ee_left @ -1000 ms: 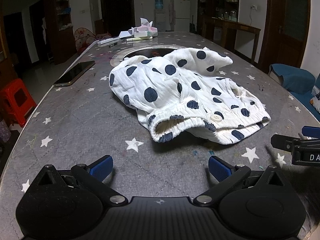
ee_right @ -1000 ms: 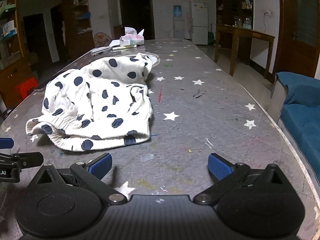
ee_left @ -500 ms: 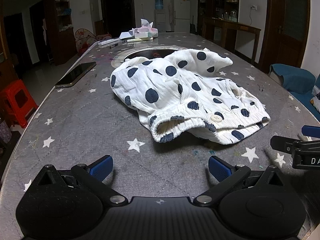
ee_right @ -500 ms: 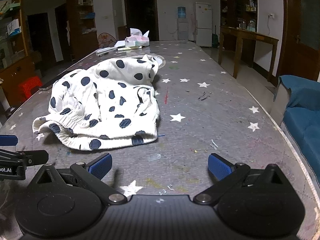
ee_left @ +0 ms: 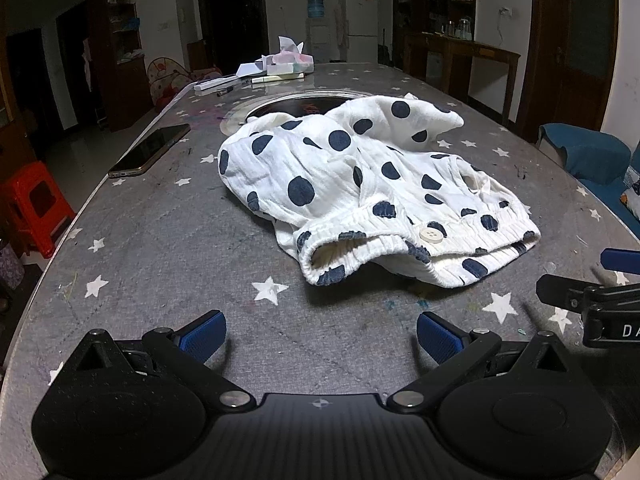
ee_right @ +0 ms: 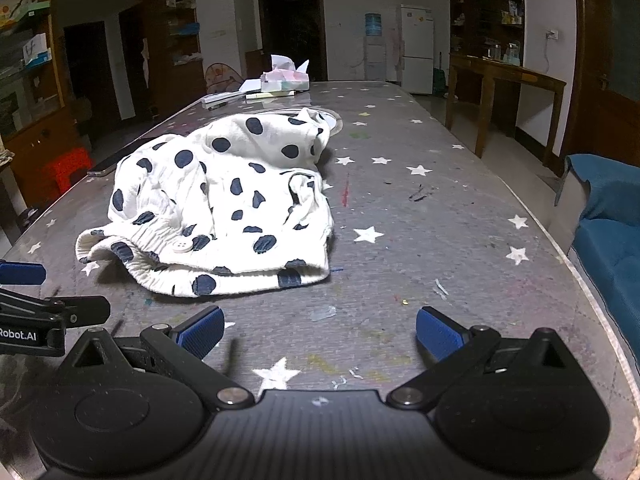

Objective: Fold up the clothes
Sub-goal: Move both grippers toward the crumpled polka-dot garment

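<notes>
We are holding the left gripper (ee_left: 320,332) and the right gripper (ee_right: 320,330) with jaws released, gripping nothing. The crumpled spotted garment (ee_left: 372,188) is lying on the table (ee_left: 160,240) just ahead of both jaws, untouched.

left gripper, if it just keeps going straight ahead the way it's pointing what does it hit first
Probably the polka-dot garment: the open left gripper points at its elastic waistband, with only bare starred tabletop between. Depth is unclear, so it might skim the table first.
</notes>
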{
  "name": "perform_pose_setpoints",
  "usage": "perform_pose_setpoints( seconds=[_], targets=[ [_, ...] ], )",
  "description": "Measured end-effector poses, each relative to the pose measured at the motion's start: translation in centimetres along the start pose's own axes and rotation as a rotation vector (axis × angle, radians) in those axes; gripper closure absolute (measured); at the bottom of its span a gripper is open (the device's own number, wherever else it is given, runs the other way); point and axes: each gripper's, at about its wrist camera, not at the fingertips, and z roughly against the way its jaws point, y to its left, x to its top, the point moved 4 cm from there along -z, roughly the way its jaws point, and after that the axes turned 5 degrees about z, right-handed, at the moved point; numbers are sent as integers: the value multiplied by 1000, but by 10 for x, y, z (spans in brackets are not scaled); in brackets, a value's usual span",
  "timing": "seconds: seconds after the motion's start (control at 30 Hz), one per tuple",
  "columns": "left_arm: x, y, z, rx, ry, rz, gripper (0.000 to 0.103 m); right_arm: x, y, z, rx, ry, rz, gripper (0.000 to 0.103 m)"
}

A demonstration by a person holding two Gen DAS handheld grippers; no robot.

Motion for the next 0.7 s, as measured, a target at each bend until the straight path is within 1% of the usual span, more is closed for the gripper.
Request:
perform_pose_setpoints(
  seconds=[0.7],
  targets=[
    [4, -5, -6, -6, 13, -17, 0, 3, 0, -9, 12, 14, 0, 0]
  ],
)
